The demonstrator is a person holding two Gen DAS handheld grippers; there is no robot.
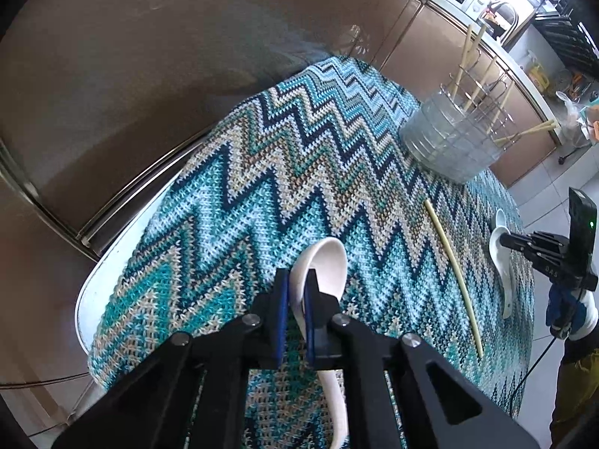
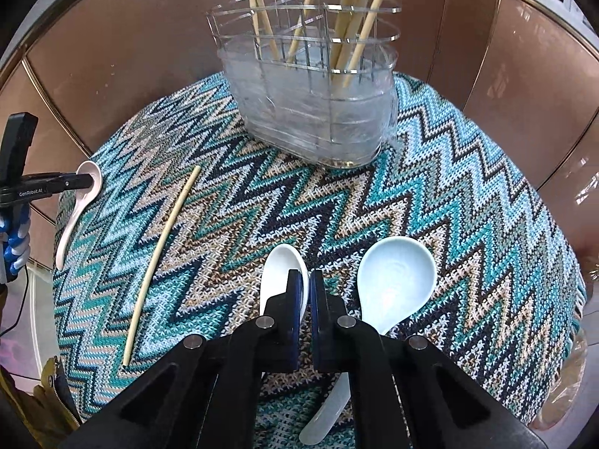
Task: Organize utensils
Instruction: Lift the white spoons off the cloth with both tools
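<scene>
clear rack (image 2: 310,112) holding chopsticks (image 2: 359,18), each gripper (image 1: 295,295) (image 2: 305,292) clamped on a white spoon (image 1: 322,262) (image 2: 279,273) – another spoon beside

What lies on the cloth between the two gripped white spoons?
One loose bamboo chopstick lies on the zigzag knitted cloth between them, clearest in the right wrist view.

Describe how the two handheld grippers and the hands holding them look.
Both are matte black with angular linkage arms, silver pivot bolts and blue pads inside the jaws. The left gripper bears white "GenRobot.AI" lettering; the right gripper shows a green light on its upright black module. Each hand wears a blue and white glove, with a thin black cable trailing below.
</scene>
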